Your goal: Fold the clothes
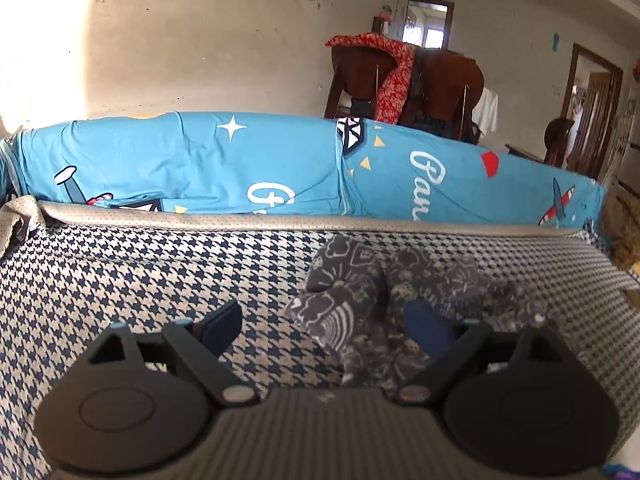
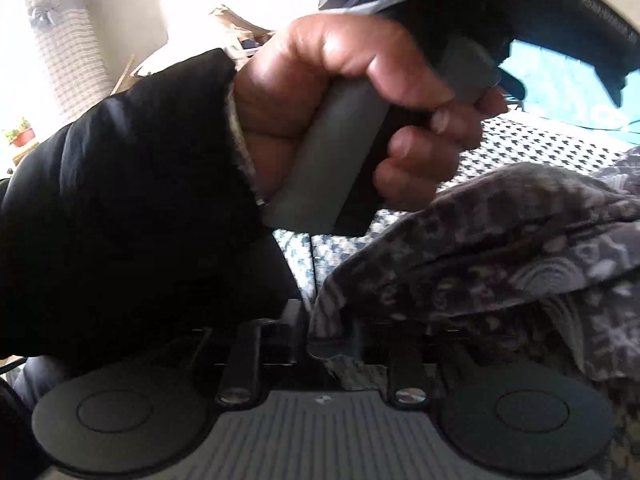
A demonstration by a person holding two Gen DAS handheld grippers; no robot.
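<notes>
- Behind the work surface we note a plastered wall (image 1: pixel 160 40), a dark wooden chair (image 1: pixel 440 80) draped with a red patterned cloth (image 1: pixel 396 76), and a blue printed sheet (image 1: pixel 240 160) along the back of the seat.
- We record a houndstooth cover (image 1: pixel 140 280) as the surface carrying the work.
- We find the dark patterned garment (image 1: pixel 360 304) lying crumpled on that cover, right of centre in the left wrist view.
- We see the left gripper (image 1: pixel 326 320) with its fingers spread wide apart, grasping nothing; its right finger lies over the garment.
- We see the right gripper (image 2: pixel 332 344) clenched on an edge of the garment (image 2: pixel 500 248), which bunches up from it.
- In the right wrist view, a hand (image 2: pixel 340 108) in a black sleeve (image 2: pixel 120 200) grips the handle of the left gripper.
</notes>
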